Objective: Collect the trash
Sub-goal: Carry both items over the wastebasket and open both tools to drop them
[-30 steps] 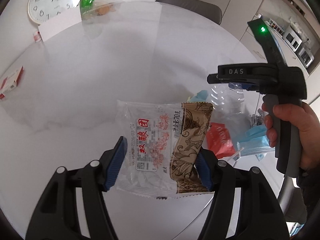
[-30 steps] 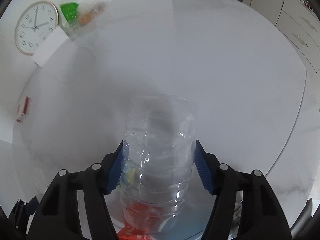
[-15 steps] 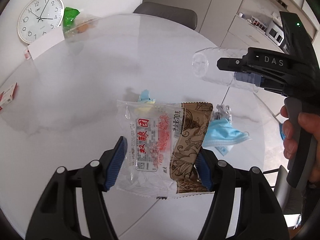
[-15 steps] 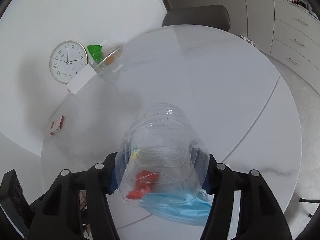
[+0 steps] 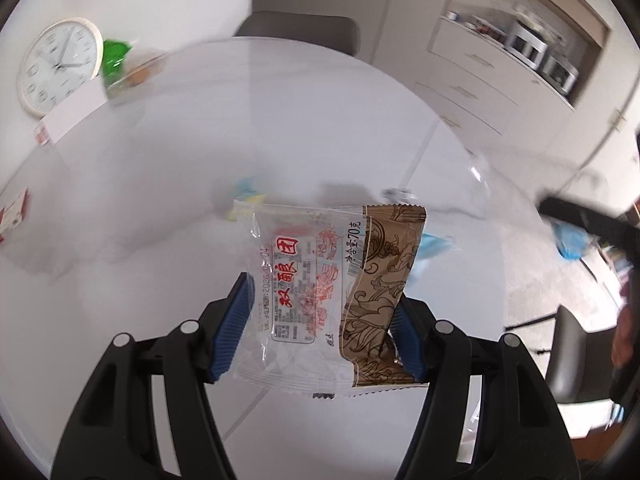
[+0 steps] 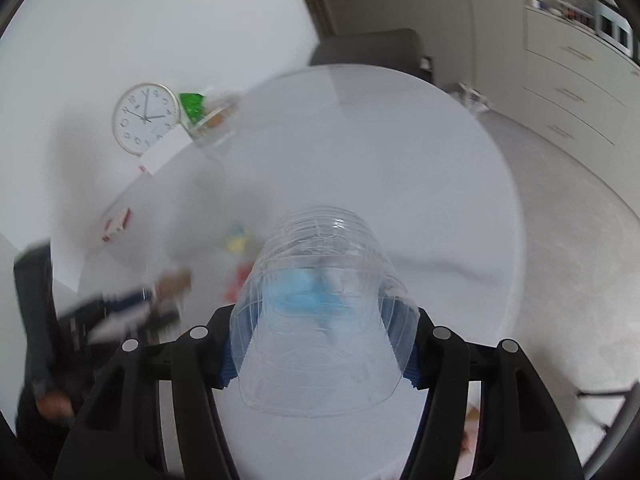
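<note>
- Now both hand-held grippers are up off the round white marble-look table (image 5: 168,184), each carrying one piece of trash, where a second ago they were low over the litter pile.
- Left gripper (image 5: 320,320): its blue pads are clamped on a clear-and-brown printed snack wrapper (image 5: 332,296), which hangs flat between them, clear of the tabletop; the hold looks the same as a second ago.
- Right gripper (image 6: 320,344): pressed against both sides of a crushed clear plastic bottle (image 6: 320,320), base pointing away. It has swung from over the pile towards the table's right side.
- So two items look collected; the likely next step is carrying them to a bin, which no view shows.
- Left on the table: a blue face mask (image 5: 434,246) just right of the wrapper, a small yellow-and-blue scrap (image 5: 246,196) beyond it, and a red scrap (image 6: 240,276), blurred.
- Far left: a round white wall clock (image 5: 60,66) and a green-topped clear bag (image 5: 120,64), well apart from the hands.
- Room to move: the table's right rim falls to bare grey floor (image 6: 568,240); a grey chair (image 5: 300,32) stands at the far edge, drawers beyond.
</note>
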